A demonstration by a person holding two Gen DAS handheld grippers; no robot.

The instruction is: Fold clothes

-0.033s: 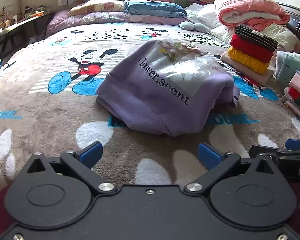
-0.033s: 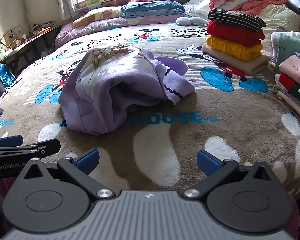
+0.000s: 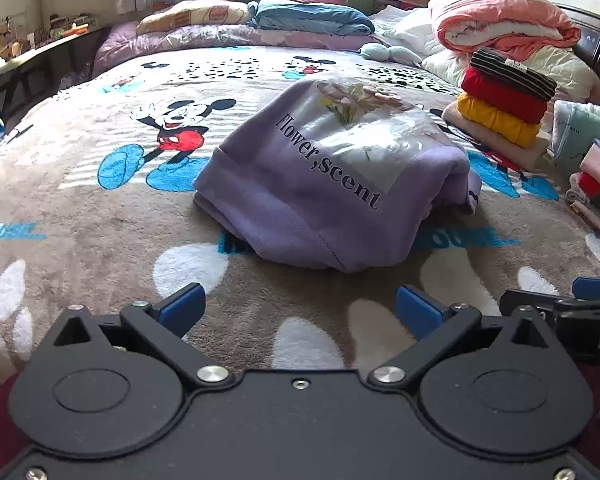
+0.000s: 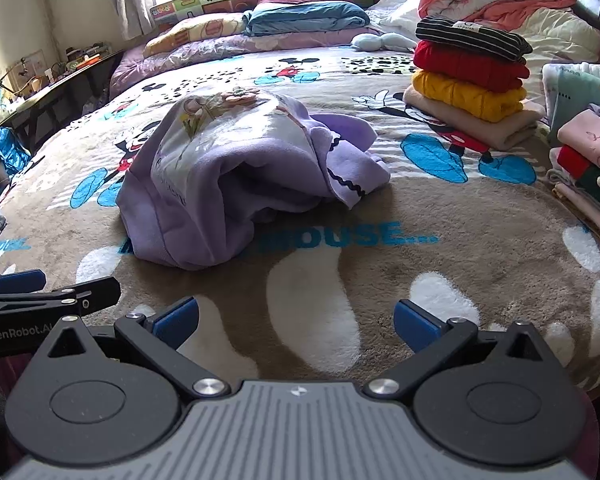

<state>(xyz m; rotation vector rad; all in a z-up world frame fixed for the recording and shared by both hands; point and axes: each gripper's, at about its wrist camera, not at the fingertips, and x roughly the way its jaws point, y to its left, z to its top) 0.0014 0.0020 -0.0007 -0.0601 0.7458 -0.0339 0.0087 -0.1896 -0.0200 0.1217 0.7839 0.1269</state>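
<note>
A big bed (image 3: 80, 216) with a cartoon mouse blanket is filling the room. A purple sweatshirt (image 3: 332, 184) is lying bunched in the middle. Both the left gripper (image 3: 300, 310) and the right gripper (image 4: 296, 320) are hovering spread wide, holding nothing, near it.

Bare blanket (image 4: 340, 280) ahead, sweatshirt (image 3: 332, 184) beyond; folded stack (image 4: 468, 80) right

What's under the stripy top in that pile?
Under the stripy top lie a red top, a yellow one and a beige one. Anything beneath them is hidden.
</note>
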